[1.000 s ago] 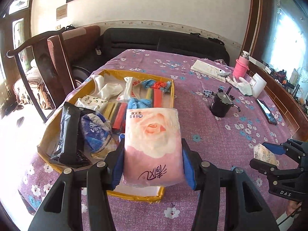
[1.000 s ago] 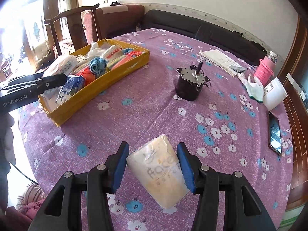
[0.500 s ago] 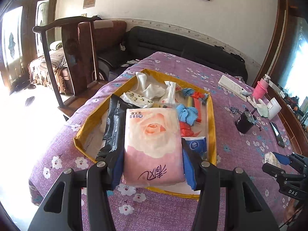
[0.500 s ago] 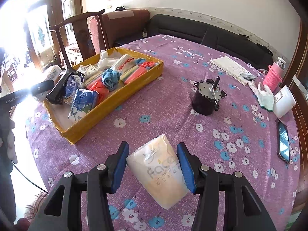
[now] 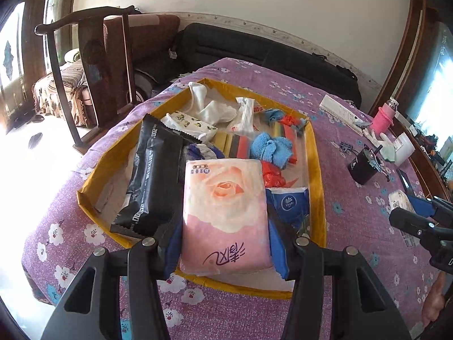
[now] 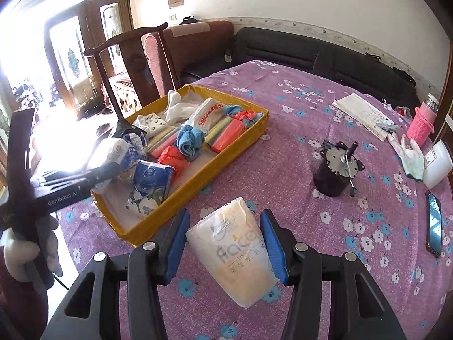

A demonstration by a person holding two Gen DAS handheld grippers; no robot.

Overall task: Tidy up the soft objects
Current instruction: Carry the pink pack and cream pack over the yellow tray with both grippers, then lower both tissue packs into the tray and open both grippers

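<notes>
My left gripper [image 5: 223, 243] is shut on a pink tissue pack with a rose print [image 5: 225, 215], held above the near end of the yellow tray [image 5: 318, 170]. The tray holds a black packet [image 5: 153, 175], a blue tissue pack [image 5: 290, 202], blue cloth [image 5: 271, 148], red bags, white socks and sponges. My right gripper [image 6: 223, 243] is shut on a cream tissue pack [image 6: 237, 252], held over the purple tablecloth right of the tray [image 6: 226, 158]. The left gripper also shows in the right wrist view [image 6: 85, 178], over the tray's near end.
A black motor [image 6: 335, 172], a phone [image 6: 434, 223], a white glove [image 6: 410, 153], a white jar [image 6: 437, 163], a pink bottle [image 6: 421, 121] and papers [image 6: 365, 113] lie on the table's right side. A wooden chair [image 6: 127, 65] stands behind the tray.
My left gripper has moved with the pink pack from the tray's right side to over its near end. My right gripper has risen slightly with the cream pack.
</notes>
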